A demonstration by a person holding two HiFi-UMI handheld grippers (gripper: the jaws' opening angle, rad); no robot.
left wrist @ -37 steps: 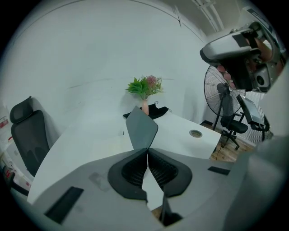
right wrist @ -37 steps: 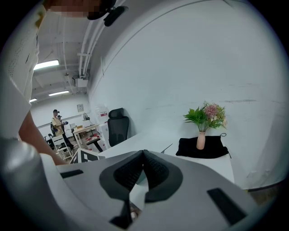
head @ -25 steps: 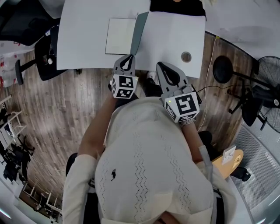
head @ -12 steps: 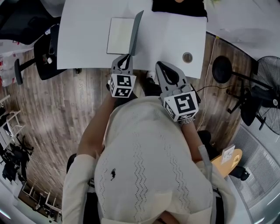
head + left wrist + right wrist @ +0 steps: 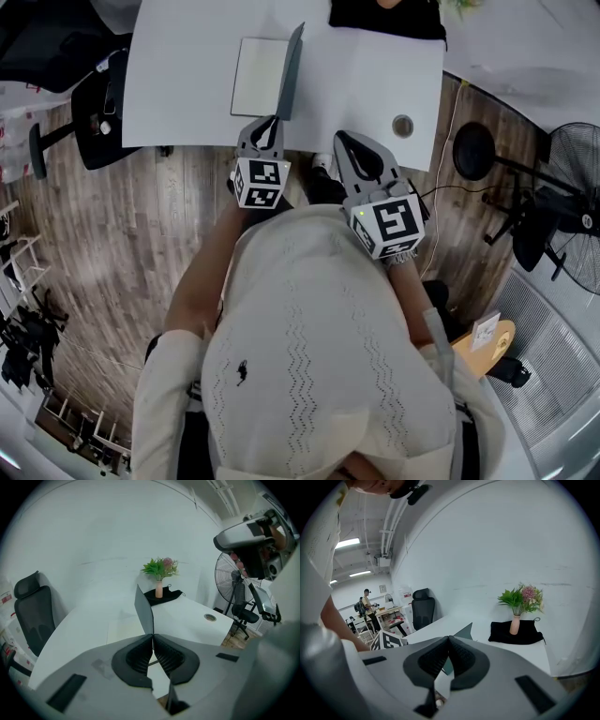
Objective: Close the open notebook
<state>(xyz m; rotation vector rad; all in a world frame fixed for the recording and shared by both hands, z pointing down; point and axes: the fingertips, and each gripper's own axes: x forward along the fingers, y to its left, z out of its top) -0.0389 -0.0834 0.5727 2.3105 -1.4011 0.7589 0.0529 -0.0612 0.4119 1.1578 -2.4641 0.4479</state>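
Observation:
The notebook lies on the white table (image 5: 366, 84), its cream page (image 5: 258, 77) flat. Its grey-green cover (image 5: 292, 70) stands nearly upright along the spine. My left gripper (image 5: 272, 122) is at the table's near edge, shut on the cover's (image 5: 144, 609) near lower corner; in the left gripper view the cover's edge runs down into the closed tips (image 5: 152, 635). My right gripper (image 5: 344, 141) hovers just right of it at the table edge, shut with nothing between its pads (image 5: 449, 637). The cover (image 5: 461, 632) shows beyond it.
A round cable grommet (image 5: 402, 125) sits at the table's near right. At the far edge lie a black cloth (image 5: 384, 19) and a vase of flowers (image 5: 159, 588). An office chair (image 5: 94, 103) stands left, a floor fan (image 5: 572, 169) right, on wood flooring.
The cover has swung from leaning right to nearly upright, toward the left page. Both grippers have stayed almost in place.

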